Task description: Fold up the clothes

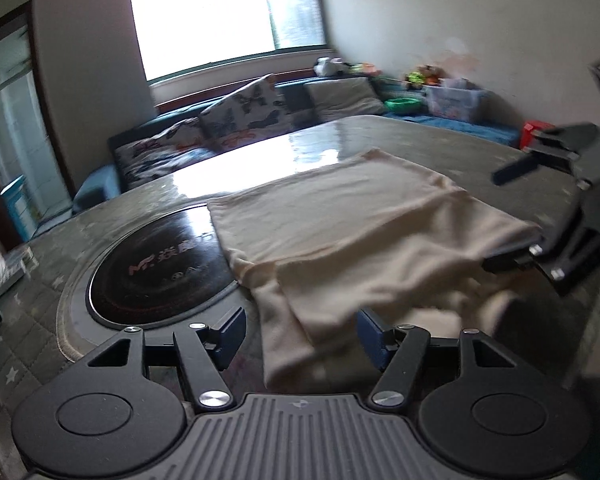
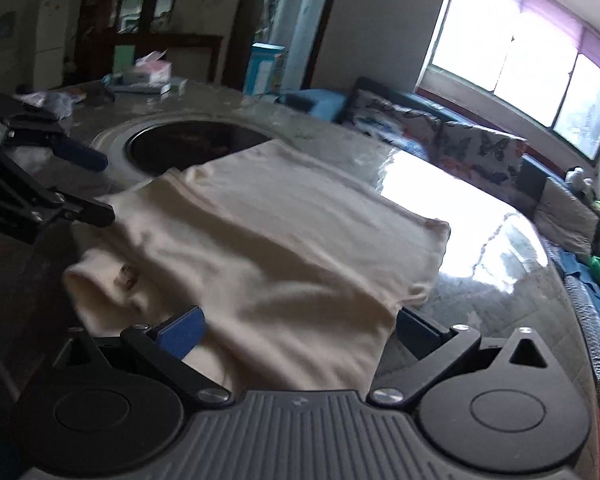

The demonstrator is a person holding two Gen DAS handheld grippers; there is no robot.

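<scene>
A cream garment [image 1: 352, 232] lies partly folded on the round table [image 1: 380, 132], one layer laid over another. My left gripper [image 1: 302, 338] is open, its blue pads on either side of the garment's near edge. My right gripper [image 2: 300, 330] is open too, with the garment's [image 2: 268, 240] near edge lying between its pads. In the left wrist view the right gripper [image 1: 512, 216] shows at the right edge of the cloth. In the right wrist view the left gripper [image 2: 84, 184] shows at the cloth's left edge.
A black induction cooktop [image 1: 160, 268] is set into the table, partly under the cloth. Boxes and tissues [image 2: 148, 76] sit at the table's far side. A sofa with butterfly cushions [image 1: 236, 116] stands behind, under the window.
</scene>
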